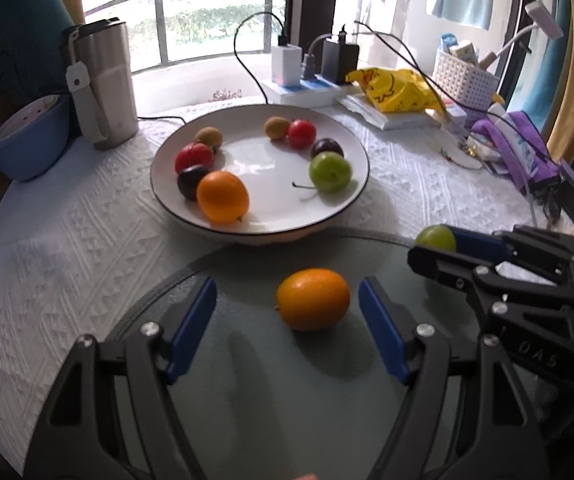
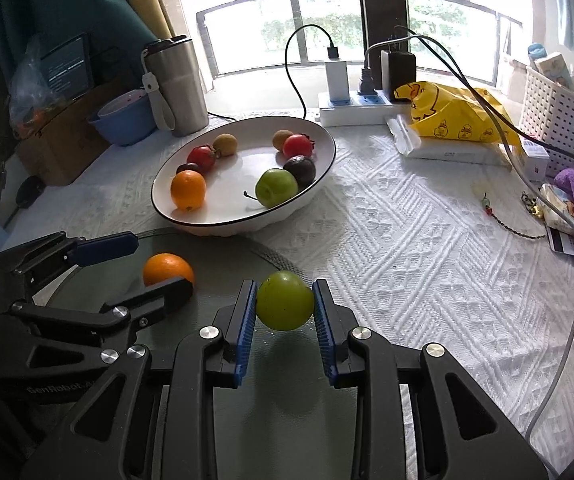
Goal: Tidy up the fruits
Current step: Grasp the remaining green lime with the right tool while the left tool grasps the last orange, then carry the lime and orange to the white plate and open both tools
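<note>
A white plate (image 1: 351, 200) (image 2: 319, 184) holds several fruits: an orange (image 1: 223, 197) (image 2: 188, 189), a green plum (image 1: 329, 171) (image 2: 276, 187), red tomatoes, dark plums and kiwis. My left gripper (image 1: 287, 308) (image 2: 155, 260) is open around a second orange (image 1: 313, 298) (image 2: 167, 269) that lies on the glass disc (image 1: 255, 392) (image 2: 215, 256). My right gripper (image 2: 285, 300) (image 1: 433, 246) is shut on a second green plum (image 2: 285, 300) (image 1: 436, 237), held just above the disc, right of the orange.
A steel tumbler (image 1: 103, 84) and blue bowl (image 1: 27, 144) stand at back left. A power strip with chargers (image 1: 311, 80), a yellow bag (image 1: 395, 88), a white basket (image 1: 463, 80) and purple straps (image 1: 519, 152) crowd the back right. A white textured cloth (image 1: 67, 248) covers the table.
</note>
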`<state>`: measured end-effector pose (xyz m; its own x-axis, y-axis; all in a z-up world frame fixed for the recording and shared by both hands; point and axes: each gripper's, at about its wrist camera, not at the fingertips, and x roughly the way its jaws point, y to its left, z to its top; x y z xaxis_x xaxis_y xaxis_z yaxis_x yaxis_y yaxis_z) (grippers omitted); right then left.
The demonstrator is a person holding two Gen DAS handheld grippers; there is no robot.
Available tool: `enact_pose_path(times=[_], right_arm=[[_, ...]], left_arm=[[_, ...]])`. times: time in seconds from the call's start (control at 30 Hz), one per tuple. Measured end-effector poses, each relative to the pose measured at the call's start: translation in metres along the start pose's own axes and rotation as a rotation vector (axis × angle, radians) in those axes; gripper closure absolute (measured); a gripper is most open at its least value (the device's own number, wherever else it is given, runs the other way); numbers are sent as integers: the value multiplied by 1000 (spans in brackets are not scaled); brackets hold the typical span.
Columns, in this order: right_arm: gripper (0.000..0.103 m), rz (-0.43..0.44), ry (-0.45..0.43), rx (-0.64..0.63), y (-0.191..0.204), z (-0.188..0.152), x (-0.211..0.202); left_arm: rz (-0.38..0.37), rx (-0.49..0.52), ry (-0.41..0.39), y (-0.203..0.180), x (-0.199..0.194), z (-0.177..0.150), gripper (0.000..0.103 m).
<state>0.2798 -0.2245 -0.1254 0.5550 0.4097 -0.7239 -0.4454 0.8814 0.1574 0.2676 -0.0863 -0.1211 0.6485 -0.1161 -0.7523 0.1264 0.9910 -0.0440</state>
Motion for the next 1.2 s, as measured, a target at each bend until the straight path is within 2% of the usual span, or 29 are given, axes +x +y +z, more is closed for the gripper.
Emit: enact_pose_path(times=[0.1, 0.2, 0.27, 0.67, 0.93, 1.2], right_arm=[[73, 0, 1, 5, -1, 0, 1], [73, -1, 4, 7, -3, 1, 2], [73, -1, 5, 7, -3, 1, 3], [73, -18, 1, -17, 4, 11, 2], [73, -25, -22, -45, 14, 34, 1], [73, -26, -31, -63, 19, 64, 14]], left_arm=[[-1, 5, 3, 0, 3, -1, 31], [-2, 7, 12, 0, 6, 0, 53], [-11, 15, 15, -1, 7, 0, 63], [-51, 25, -26, 2, -6, 5, 64], [-63, 27, -74, 13, -12, 24, 64], [-72, 22, -98, 31, 0, 50, 64]])
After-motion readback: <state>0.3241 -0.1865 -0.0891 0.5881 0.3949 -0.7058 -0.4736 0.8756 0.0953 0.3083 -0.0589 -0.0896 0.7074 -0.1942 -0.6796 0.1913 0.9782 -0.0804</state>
